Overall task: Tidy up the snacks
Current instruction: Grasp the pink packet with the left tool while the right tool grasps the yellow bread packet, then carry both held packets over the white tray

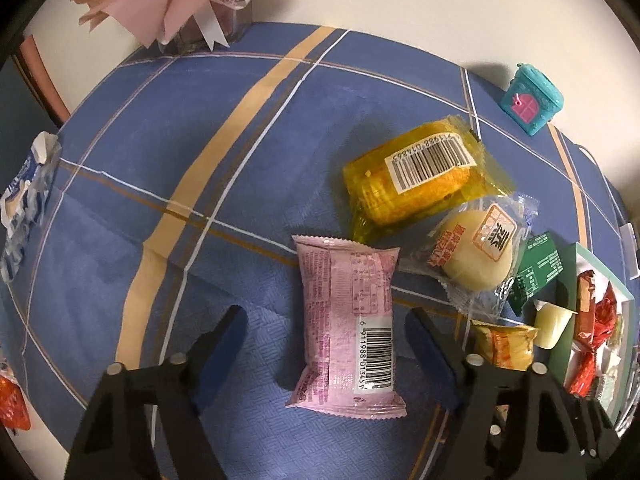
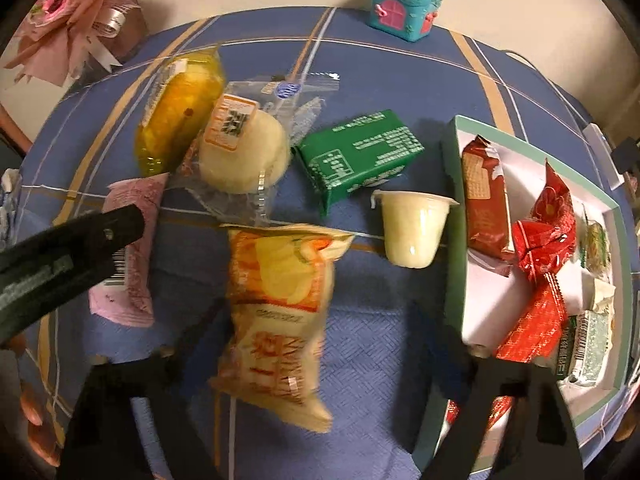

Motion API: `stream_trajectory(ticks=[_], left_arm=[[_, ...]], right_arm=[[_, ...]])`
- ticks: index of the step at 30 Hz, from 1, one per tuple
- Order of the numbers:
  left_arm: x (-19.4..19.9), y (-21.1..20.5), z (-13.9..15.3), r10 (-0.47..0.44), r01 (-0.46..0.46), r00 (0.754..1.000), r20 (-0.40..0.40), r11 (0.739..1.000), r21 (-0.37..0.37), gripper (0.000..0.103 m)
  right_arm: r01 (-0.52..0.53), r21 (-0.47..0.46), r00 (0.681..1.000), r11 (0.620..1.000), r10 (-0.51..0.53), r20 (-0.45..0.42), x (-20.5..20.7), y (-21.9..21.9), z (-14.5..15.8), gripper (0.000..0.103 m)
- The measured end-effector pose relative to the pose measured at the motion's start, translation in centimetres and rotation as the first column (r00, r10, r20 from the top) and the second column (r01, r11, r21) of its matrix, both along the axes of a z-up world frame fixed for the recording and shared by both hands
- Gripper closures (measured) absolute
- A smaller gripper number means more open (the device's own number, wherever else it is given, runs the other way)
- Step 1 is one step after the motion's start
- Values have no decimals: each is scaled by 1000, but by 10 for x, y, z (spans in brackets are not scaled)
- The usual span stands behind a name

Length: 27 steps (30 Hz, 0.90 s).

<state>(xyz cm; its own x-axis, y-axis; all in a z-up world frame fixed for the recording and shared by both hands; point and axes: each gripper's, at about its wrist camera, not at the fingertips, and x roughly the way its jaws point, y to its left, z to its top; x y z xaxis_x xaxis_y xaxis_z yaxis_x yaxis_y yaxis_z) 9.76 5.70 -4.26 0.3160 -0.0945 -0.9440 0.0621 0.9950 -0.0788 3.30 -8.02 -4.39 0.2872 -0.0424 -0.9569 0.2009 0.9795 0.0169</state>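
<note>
Pink snack pack (image 1: 347,328) lies flat on the blue cloth (image 1: 160,160), right between the left gripper (image 1: 326,344) fingers, which stand wide apart, neither touching it. Over at the right gripper (image 2: 316,320), fingers spread too, an orange chip bag (image 2: 280,320) sits between them, beside the box (image 2: 454,240).

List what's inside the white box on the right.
The white box holds a brown biscuit pack, red foil wrappers, and a green-white barcoded packet. Anything beneath these is hidden.
</note>
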Motion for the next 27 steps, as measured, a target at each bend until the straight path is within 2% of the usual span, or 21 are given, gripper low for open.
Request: stream_trajectory(ticks=[4, 5, 7, 10, 17, 27], left_arm=[[-3, 3, -1, 1, -1, 1000, -10, 1000, -20, 37], [-4, 4, 0, 0, -1, 1000, -11, 1000, -30, 40], [-5, 4, -1, -5, 4, 1000, -17, 999, -40, 54], [-8, 4, 0, -12, 11, 1000, -20, 999, -38, 64], [-11, 7, 15, -4, 4, 1000, -3, 999, -51, 67], [-20, 12, 74, 35, -25, 991, 130, 997, -79, 67]], right_arm=[[-25, 30, 1000, 999, 25, 8, -3, 3, 3, 56], [-32, 35, 999, 999, 32, 8, -3, 5, 4, 60], [-41, 28, 999, 999, 41, 10, -4, 9, 5, 62], [-41, 40, 999, 998, 41, 8, -5, 8, 6, 65], [-37, 60, 999, 998, 35, 38, -11, 0, 25, 66], [-28, 75, 991, 997, 18, 132, -27, -17, 68, 66]])
